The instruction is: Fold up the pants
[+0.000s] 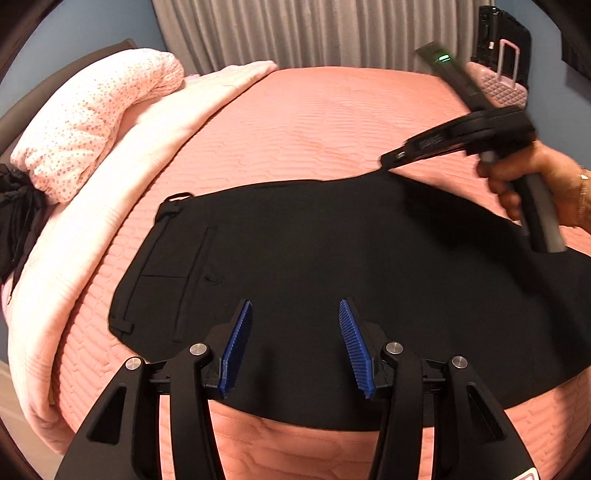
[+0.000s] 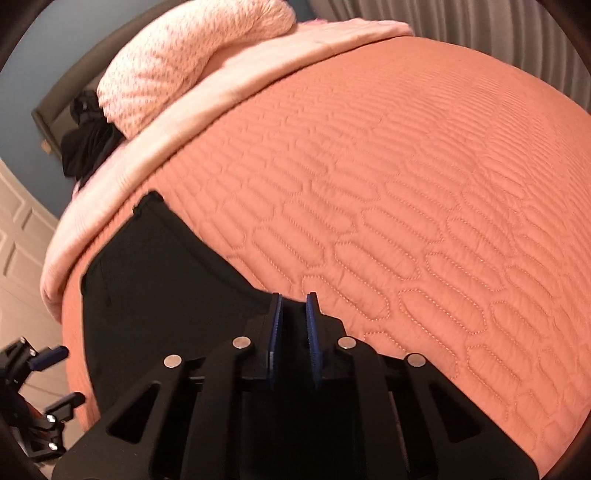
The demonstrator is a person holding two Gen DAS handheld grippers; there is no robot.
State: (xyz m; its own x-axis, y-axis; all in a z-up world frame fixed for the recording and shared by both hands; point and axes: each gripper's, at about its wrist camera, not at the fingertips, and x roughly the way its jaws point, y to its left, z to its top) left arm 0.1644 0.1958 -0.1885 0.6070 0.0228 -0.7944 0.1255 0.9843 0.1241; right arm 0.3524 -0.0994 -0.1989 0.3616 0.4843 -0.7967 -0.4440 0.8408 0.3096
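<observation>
Folding stage: black pants (image 1: 332,258) flat on bed (image 1: 314,122), waistband left of left tool (image 1: 295,343)
left tool: part open, empty, hovering over near edge, likely set to pinch
right tool (image 2: 294,328): narrow, appears pinching far edge for fold-over
counts: pants 1, tools 2, pillow (image 1: 92,118) 1

Pants (image 1: 332,266) lie flat on bed cover (image 1: 314,122), near front edge of bed. Waist end points left, toward folded blanket (image 1: 122,177). Blanket runs along left side of cover. Pillow (image 1: 92,114) sits on top of blanket. Curtain (image 1: 295,33) hangs behind bed. Left gripper (image 1: 295,343) hangs over near edge of pants. Right gripper (image 2: 294,325) sits at far edge of pants, right of middle, with hand (image 1: 532,181) behind it. Suitcase (image 1: 498,85) stands past far right corner of bed.
</observation>
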